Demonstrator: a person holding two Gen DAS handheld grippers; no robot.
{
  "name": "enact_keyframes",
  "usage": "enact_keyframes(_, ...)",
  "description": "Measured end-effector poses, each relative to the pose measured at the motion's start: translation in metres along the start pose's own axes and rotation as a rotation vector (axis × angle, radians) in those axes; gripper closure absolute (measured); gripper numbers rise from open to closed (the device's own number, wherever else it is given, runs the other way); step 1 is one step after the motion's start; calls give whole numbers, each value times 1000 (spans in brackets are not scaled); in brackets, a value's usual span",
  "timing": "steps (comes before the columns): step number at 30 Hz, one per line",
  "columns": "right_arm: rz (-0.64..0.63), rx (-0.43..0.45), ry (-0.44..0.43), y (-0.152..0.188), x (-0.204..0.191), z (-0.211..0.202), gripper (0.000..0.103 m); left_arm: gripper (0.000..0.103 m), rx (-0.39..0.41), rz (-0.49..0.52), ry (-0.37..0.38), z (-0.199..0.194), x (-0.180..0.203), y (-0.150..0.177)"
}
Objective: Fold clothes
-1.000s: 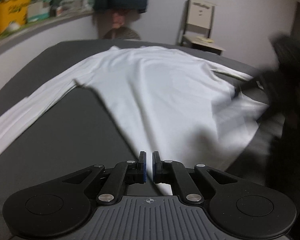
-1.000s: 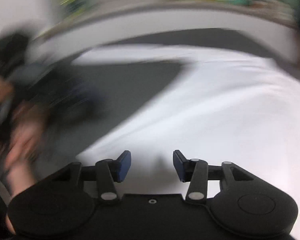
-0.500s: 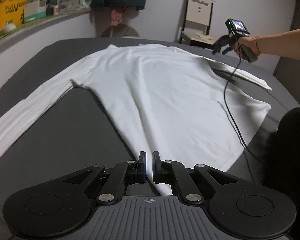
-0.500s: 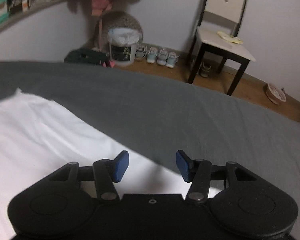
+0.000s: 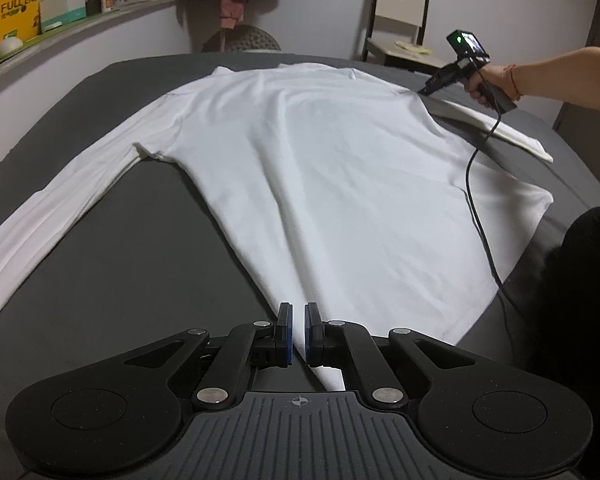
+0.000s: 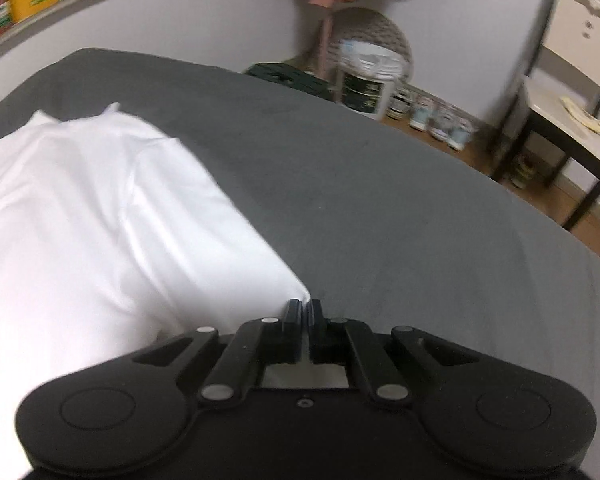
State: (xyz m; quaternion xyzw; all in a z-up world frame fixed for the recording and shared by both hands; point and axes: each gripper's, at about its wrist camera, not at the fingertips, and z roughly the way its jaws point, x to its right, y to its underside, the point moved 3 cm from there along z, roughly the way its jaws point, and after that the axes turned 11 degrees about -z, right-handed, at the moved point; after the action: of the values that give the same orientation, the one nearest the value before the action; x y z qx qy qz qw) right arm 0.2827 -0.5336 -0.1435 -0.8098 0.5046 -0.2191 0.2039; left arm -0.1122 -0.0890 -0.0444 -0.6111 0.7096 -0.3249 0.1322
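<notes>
A white long-sleeved shirt (image 5: 320, 168) lies spread flat on a dark grey bed (image 5: 120, 280), collar at the far end. My left gripper (image 5: 296, 334) is shut on the near hem corner, with white cloth running up between its pads. In the left wrist view a hand holds my right gripper (image 5: 426, 90) at the shirt's far right shoulder, where the right sleeve (image 5: 500, 130) starts. The right wrist view shows the right gripper (image 6: 304, 314) shut on the shirt's (image 6: 100, 220) edge. White cloth shows under its jaws.
A black cable (image 5: 476, 200) trails from the right gripper across the shirt. A person's dark-clothed leg (image 5: 588, 280) is at the bed's right edge. Beyond the bed stand a chair (image 5: 400, 28), a bucket (image 6: 368, 84) and shoes (image 6: 440, 120). A shelf with boxes (image 5: 16, 12) runs along the left wall.
The right gripper swung from the near side of the shirt to the far right shoulder and closed its jaws on the cloth edge. The left gripper stayed shut at the hem.
</notes>
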Motion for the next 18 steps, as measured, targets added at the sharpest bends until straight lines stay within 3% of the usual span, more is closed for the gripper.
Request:
enact_keyframes(7, 82, 119, 129, -9, 21, -10, 101, 100, -21, 10, -16, 5, 3, -3)
enact_keyframes(13, 117, 127, 252, -15, 30, 7, 101, 100, -38, 4, -28, 10, 2, -3)
enact_keyframes(16, 173, 86, 253, -7, 36, 15, 99, 100, -49, 4, -29, 13, 1, -3)
enact_keyframes(18, 204, 83, 237, -1, 42, 13, 75, 100, -56, 1, -28, 15, 1, -3)
